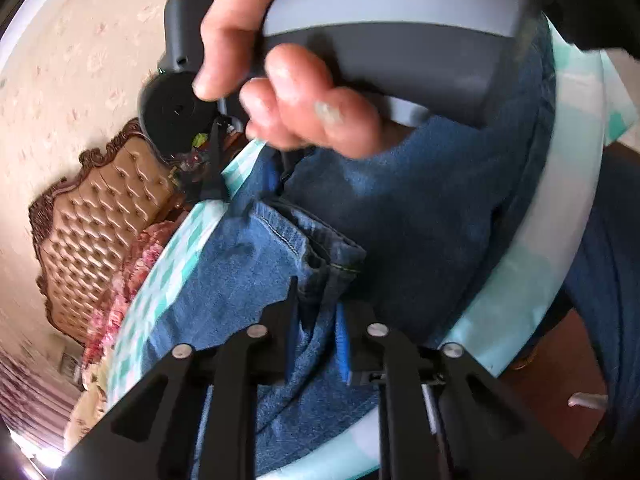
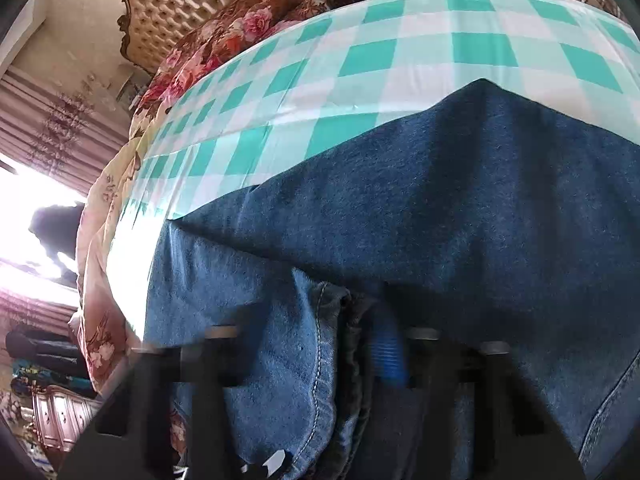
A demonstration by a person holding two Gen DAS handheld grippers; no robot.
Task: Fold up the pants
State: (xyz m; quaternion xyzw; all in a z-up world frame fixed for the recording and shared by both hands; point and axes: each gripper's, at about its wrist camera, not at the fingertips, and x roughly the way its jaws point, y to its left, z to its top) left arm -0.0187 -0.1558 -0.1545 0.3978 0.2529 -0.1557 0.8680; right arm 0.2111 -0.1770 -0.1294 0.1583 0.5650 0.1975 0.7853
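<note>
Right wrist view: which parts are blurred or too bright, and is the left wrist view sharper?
Right wrist view: the right claw is smeared by motion blur, and the window at left is blown out white. Left wrist view: the left claw is sharp; only the hand above shows slight blur.

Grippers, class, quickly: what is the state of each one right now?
Left gripper: shut on the hem of the jeans, denim between its fingers.
Right gripper: shut on bunched layers of the jeans, though the view is blurred.
</note>
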